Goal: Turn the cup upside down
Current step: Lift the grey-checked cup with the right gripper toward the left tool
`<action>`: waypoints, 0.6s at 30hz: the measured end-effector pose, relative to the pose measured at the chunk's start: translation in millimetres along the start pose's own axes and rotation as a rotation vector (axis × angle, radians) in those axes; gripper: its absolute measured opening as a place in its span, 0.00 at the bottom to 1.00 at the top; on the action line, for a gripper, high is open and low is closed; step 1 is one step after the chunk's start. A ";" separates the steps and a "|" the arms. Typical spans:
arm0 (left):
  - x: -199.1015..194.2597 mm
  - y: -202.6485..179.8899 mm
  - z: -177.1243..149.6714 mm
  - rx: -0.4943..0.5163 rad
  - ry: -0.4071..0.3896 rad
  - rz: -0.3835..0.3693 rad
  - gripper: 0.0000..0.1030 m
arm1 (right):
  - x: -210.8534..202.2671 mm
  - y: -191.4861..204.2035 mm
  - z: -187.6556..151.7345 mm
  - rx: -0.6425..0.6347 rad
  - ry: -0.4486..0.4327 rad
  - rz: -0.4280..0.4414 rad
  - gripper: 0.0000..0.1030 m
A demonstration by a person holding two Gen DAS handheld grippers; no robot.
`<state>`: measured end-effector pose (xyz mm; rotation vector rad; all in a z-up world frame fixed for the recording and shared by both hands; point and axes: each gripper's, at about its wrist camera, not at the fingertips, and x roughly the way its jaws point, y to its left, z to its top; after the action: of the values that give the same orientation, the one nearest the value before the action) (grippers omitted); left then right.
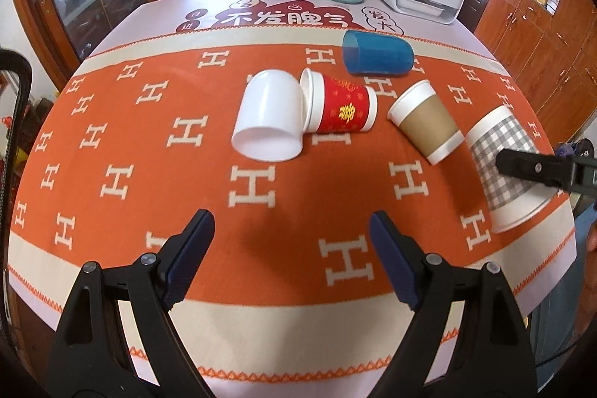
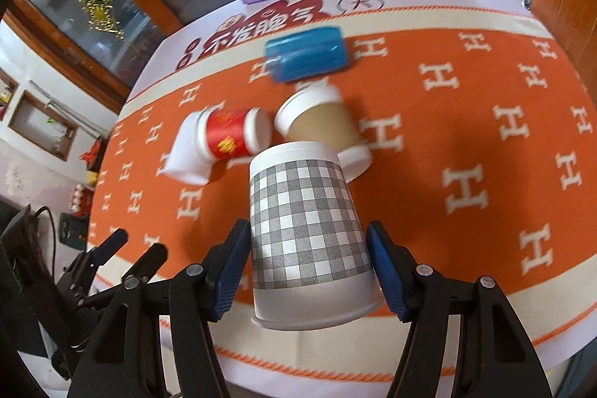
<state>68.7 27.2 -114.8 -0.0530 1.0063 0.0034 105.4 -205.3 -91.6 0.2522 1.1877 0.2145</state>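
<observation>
Grey-checked paper cup (image 2: 306, 234) sits clamped in the right claw (image 2: 308, 267); set its rim flat on the bench (image 2: 466, 122) without crushing it. Left claw (image 1: 293, 256) gapes, holding nothing.

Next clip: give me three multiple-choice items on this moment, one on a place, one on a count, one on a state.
1. Which cup sits between the right hand-held gripper's fingers?
A. blue cup
B. checked cup
C. red cup

2. How many cups are on the cloth?
A. three
B. four
C. five

3. The left hand-held gripper is:
A. open, holding nothing
B. shut on the white cup
C. shut on the brown cup

Answers:
1 B, the checked cup fills the gap between the pads.
2 C, white cup, red cup, blue cup, brown cup and the checked one lie on the cloth.
3 A, its fingers stand wide apart over bare cloth.
</observation>
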 end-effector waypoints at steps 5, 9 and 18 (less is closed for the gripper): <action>-2.7 6.2 -18.7 0.002 0.026 -0.004 0.81 | 8.4 10.8 -30.3 0.042 0.033 0.076 0.62; 2.6 6.2 -32.5 0.023 0.058 -0.008 0.81 | 25.6 14.3 -56.1 0.078 0.081 0.116 0.62; 12.8 10.0 -55.1 0.032 0.113 -0.010 0.81 | 64.6 12.0 -86.6 0.195 0.156 0.205 0.63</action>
<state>28.7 34.4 -155.5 -0.0288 1.1188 -0.0247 47.5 -167.8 -175.6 0.5371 1.3402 0.3016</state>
